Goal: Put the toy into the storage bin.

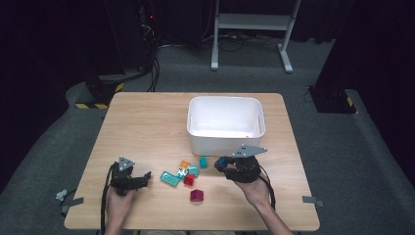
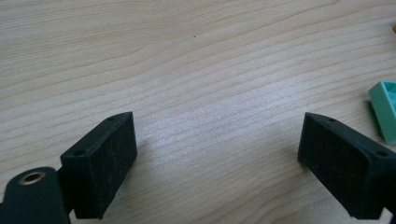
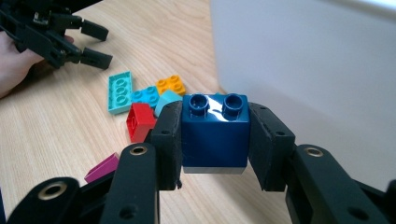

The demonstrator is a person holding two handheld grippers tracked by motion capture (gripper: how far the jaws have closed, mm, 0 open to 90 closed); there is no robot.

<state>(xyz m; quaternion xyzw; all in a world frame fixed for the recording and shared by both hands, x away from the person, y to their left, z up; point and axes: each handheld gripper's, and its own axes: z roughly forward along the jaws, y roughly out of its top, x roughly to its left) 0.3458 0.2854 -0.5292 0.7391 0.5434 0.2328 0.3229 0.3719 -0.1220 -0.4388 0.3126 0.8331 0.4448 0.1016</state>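
Observation:
My right gripper point(image 1: 224, 164) is shut on a dark blue two-stud brick point(image 3: 214, 128), which it holds above the table close to the white bin's front wall point(image 3: 308, 70). The blue brick point(image 1: 222, 160) sits between both pads, studs up. My left gripper point(image 1: 145, 176) rests low at the front left of the table, jaws spread wide with nothing between them point(image 2: 217, 154). Just right of it lies a mint flat brick point(image 1: 169, 178), whose edge also appears in the left gripper view point(image 2: 385, 109).
Loose bricks lie between the grippers: orange point(image 1: 184, 164), teal point(image 1: 203, 161), red point(image 1: 189, 180), magenta point(image 1: 196, 196). The white bin point(image 1: 195, 139) stands at the middle back of the wooden table point(image 1: 147, 127). The person's hands come in from the front edge.

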